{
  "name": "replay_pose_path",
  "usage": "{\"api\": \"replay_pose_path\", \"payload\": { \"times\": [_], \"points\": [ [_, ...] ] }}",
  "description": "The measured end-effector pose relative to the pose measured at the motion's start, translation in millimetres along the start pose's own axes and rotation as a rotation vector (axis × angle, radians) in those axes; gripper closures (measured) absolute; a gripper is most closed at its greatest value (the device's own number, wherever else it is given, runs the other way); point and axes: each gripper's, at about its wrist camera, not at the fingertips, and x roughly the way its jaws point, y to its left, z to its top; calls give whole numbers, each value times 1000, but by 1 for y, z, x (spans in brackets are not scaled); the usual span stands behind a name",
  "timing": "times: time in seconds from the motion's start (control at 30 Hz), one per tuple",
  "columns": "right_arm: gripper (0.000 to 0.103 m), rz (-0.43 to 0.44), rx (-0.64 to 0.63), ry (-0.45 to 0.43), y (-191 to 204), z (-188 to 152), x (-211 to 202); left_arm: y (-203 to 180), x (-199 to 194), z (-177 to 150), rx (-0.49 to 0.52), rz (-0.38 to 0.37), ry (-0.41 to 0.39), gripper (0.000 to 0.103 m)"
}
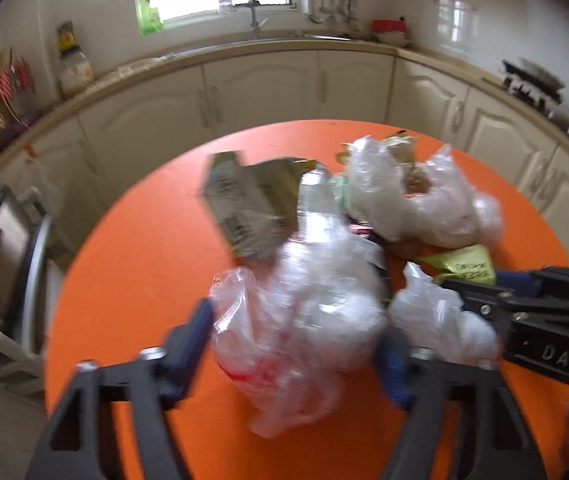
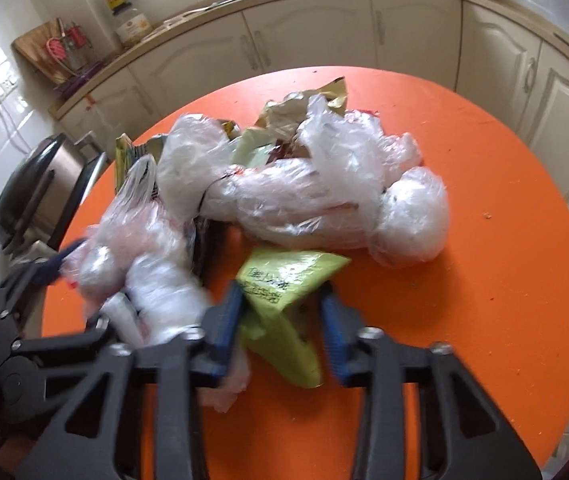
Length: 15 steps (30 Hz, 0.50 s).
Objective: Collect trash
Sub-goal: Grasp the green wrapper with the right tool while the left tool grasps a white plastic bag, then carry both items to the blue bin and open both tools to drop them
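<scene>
Grip | left gripper [image 1: 296, 344] pinches crumpled clear plastic bag [image 1: 296, 320] | right gripper [image 2: 282, 316] clamps yellow-green foil wrapper [image 2: 284, 280] | squeeze firmly, lift together.

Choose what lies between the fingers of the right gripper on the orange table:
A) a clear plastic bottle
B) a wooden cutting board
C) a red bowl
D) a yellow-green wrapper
D: in the right wrist view the right gripper has its blue fingers on either side of the yellow-green wrapper, which lies on the orange table in front of the heap of clear plastic bags.
</scene>
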Motion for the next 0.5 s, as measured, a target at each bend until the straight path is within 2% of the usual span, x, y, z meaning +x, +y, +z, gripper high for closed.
{"api": "replay_pose_path", "payload": {
  "times": [0.03, 0.13, 0.3, 0.5],
  "points": [
    [75, 11, 7, -8, -3, -3, -4, 1, 4, 2, 4, -17, 2, 53],
    [75, 14, 26, -45, -10, -12, -19, 4, 8, 4, 13, -30, -6, 60],
    [75, 9, 58, -92, -24, -27, -47, 10, 13, -2, -12, -70, -13, 62],
    [75, 2, 59, -142, -26, -41, -74, 10, -25, -22, -28, -124, -45, 62]
  ]
}}
